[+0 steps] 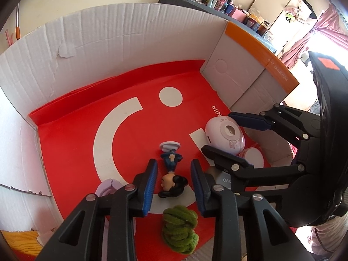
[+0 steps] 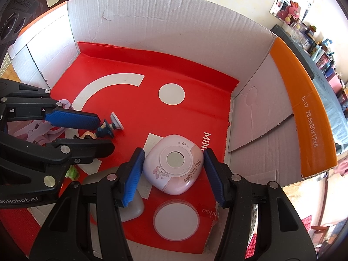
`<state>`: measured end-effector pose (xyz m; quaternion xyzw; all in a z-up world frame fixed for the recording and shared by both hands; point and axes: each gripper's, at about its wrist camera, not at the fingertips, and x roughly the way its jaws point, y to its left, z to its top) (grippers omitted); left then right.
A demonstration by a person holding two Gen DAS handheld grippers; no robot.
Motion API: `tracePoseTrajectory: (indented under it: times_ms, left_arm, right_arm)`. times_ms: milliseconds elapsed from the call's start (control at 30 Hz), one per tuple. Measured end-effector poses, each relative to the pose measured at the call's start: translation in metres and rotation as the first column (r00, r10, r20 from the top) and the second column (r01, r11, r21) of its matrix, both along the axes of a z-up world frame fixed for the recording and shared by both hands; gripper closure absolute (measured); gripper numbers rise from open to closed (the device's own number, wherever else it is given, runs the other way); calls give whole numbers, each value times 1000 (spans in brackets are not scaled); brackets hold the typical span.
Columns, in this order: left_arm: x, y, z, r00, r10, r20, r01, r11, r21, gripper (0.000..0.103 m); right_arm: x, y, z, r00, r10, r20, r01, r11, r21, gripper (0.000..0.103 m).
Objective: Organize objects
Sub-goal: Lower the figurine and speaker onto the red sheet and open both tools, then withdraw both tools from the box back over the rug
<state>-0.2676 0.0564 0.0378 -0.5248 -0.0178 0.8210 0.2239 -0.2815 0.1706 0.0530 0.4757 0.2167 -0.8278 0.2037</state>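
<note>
Both grippers reach down into a cardboard box with a red sheet on its floor.

The left gripper has its jaws spread wide. A little doll figure lies flat on the red sheet between them, and neither blue pad seems to touch it. The doll's long side runs the same way as the fingers. Its dark-haired head is close to the gripper, and its round white stand points away, toward the far wall of the box. A green fuzzy ball lies near the box's front edge, under the gripper.

The right gripper also has its jaws spread. The pink toy camera lies flat between them, near the box's right wall, lens up. The pads sit just beside its two sides. I cannot tell if they touch it. A round pink lid lies near the front edge.
</note>
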Motion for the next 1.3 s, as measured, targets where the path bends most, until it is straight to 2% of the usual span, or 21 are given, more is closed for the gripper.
tracePoseTrajectory:
  times_ms: [167,200,233,300,433,633,667,733,967,1067,1133,1200,1300]
  left_arm:
    - [10,-3,2,1000,1,-2,-1,1000,5,70]
    - [14,-2,3,1000,3,-4,-3,1000,7,68]
    - [16,-2,3,1000,6,-7,-5,1000,11,60]
    - [24,0,5,1000,8,-15,-8,1000,15,56]
    - [35,7,9,1000,9,-27,-8,1000,18,56]
    - [48,10,20,999,26,-44,-25,999,30,56]
    - [36,1,23,998,31,-47,-30,999,34,56]
    - [36,1,27,998,43,-56,-41,998,41,56]
    - [42,-5,47,988,97,-123,-90,994,63,51]
    - [43,-22,56,978,122,-168,-112,991,70,43]
    - [49,-24,63,970,135,-201,-123,990,70,38]
    - [48,-47,71,961,148,-235,-136,988,68,33]
    - [60,-52,78,945,174,-278,-162,985,64,29]
  right_arm:
    - [6,0,0,1000,1,-5,-1,1000,3,48]
    - [7,0,1,1000,2,-6,-2,1000,3,48]
    - [8,0,1,1000,2,-7,-2,1000,2,47]
    - [12,-1,2,1000,7,-15,-7,1000,3,44]
    - [19,-3,7,1000,11,-28,-11,1000,-5,39]
    - [33,-2,16,999,7,-50,-8,1000,-13,38]
    - [36,-3,18,998,7,-54,-8,1000,-15,38]
    - [40,-2,21,998,7,-64,-9,1000,-19,38]
    - [48,5,40,994,17,-107,-22,999,-49,30]
    - [60,8,49,992,23,-127,-32,997,-67,29]
    - [49,16,56,990,23,-143,-35,996,-87,26]
    - [51,21,65,987,25,-161,-43,993,-109,23]
    - [62,29,76,982,19,-189,-47,988,-145,22]
